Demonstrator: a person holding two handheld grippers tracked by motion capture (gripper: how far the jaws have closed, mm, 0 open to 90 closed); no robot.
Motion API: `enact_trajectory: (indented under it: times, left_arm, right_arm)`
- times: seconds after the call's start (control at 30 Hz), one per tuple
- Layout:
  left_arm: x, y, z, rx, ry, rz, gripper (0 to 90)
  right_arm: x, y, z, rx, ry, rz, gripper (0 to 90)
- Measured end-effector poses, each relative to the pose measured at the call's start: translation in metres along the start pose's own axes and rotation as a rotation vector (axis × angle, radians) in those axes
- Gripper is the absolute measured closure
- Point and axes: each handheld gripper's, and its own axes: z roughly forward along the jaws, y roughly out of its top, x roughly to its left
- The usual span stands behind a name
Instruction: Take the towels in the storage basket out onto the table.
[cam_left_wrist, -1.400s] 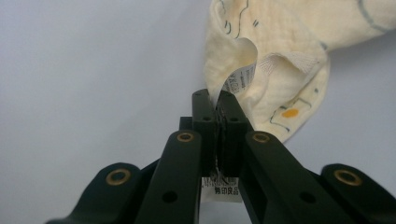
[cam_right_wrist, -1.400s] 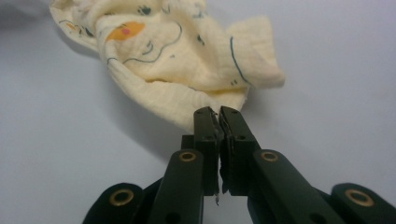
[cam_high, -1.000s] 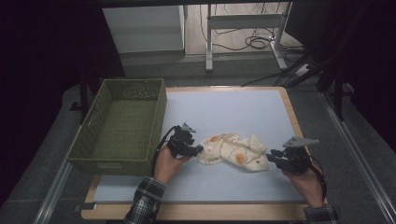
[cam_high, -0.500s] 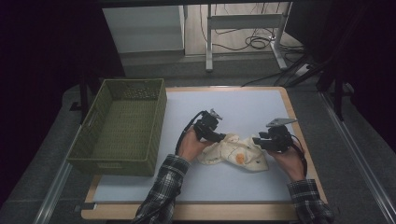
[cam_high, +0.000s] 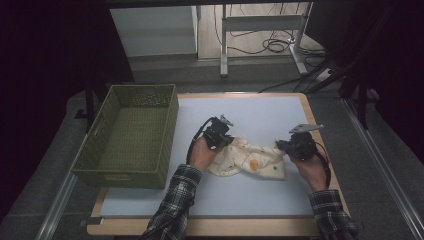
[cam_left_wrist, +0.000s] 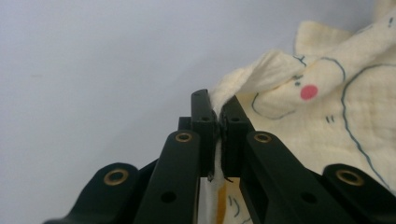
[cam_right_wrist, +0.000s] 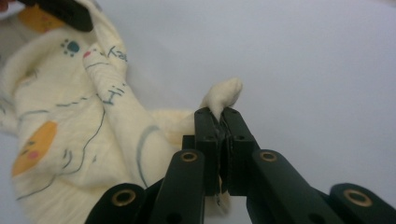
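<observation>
L hand-held gripper (cam_high: 226, 138) just closed, pinching crumpled cream printed muslin cloth (cam_high: 248, 161) at its 10 o'clock corner; R hand-held gripper (cam_high: 283, 146) just closed on 2 o'clock corner. Pale-blue bench (cam_high: 260, 112).

A lab-like recording room: lone worktable (cam_high: 260, 112) on grey floor, loose floor cables (cam_high: 260, 46), dark surroundings.

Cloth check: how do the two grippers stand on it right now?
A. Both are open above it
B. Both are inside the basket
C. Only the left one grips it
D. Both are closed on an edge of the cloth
D. The left gripper has a fold of the cream cloth pinched between its closed jaws, and the right gripper likewise clamps a bunched corner of it.
</observation>
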Motion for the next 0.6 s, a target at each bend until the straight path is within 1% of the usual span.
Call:
enact_trajectory:
  times: [0.07,0.1,0.13,0.17,0.2,0.27,0.3,0.33,0.37,0.4,0.43,0.47,0.53,0.57,0.6]
  left_arm:
    - [0.008,-0.003,-0.009,-0.027,0.029,-0.032,87.0]
    - [0.012,-0.005,-0.012,-0.032,0.054,-0.054,87.0]
    - [0.012,-0.005,-0.012,-0.032,0.054,-0.054,87.0]
    - [0.021,-0.011,-0.016,-0.025,0.117,-0.102,87.0]
    - [0.021,-0.011,-0.016,-0.025,0.117,-0.102,86.9]
    - [0.033,-0.021,-0.016,0.012,0.164,-0.146,86.7]
    - [0.038,-0.027,-0.014,0.024,0.170,-0.166,86.2]
    - [0.045,-0.035,-0.012,0.031,0.144,-0.203,80.5]
    - [0.048,-0.039,-0.011,0.027,0.130,-0.224,75.3]
    - [0.048,-0.039,-0.011,0.027,0.130,-0.224,70.3]
    - [0.047,-0.044,-0.011,0.020,0.130,-0.228,64.6]
    - [0.047,-0.044,-0.011,0.020,0.130,-0.228,59.4]
    - [0.040,-0.045,-0.017,-0.001,0.130,-0.207,52.8]
    - [0.037,-0.044,-0.021,-0.012,0.121,-0.202,50.1]
    - [0.034,-0.044,-0.024,-0.018,0.106,-0.191,50.1]
  right_arm:
    - [-0.004,0.005,-0.008,-0.053,-0.015,0.010,85.2]
    - [-0.006,0.009,-0.011,-0.088,-0.028,0.017,79.7]
    - [-0.008,0.012,-0.013,-0.115,-0.045,0.028,73.4]
    - [-0.010,0.015,-0.014,-0.122,-0.044,0.044,72.4]
    - [-0.012,0.017,-0.015,-0.123,-0.042,0.057,71.8]
    - [-0.013,0.018,-0.015,-0.117,-0.044,0.058,71.8]
    - [-0.013,0.018,-0.015,-0.104,-0.042,0.058,71.8]
    - [-0.012,0.016,-0.014,-0.088,-0.028,0.057,71.5]
    - [-0.011,0.014,-0.013,-0.074,-0.021,0.059,71.3]
    - [-0.011,0.014,-0.013,-0.074,-0.021,0.059,71.3]
    - [-0.008,0.008,-0.010,-0.049,0.003,0.062,70.2]
    - [-0.006,0.006,-0.009,-0.040,0.013,0.061,69.7]
    - [-0.002,0.000,-0.007,-0.016,0.027,0.051,69.2]
    - [0.001,-0.003,-0.007,-0.006,0.039,0.048,69.1]
    - [0.003,-0.006,-0.008,0.001,0.053,0.046,69.1]
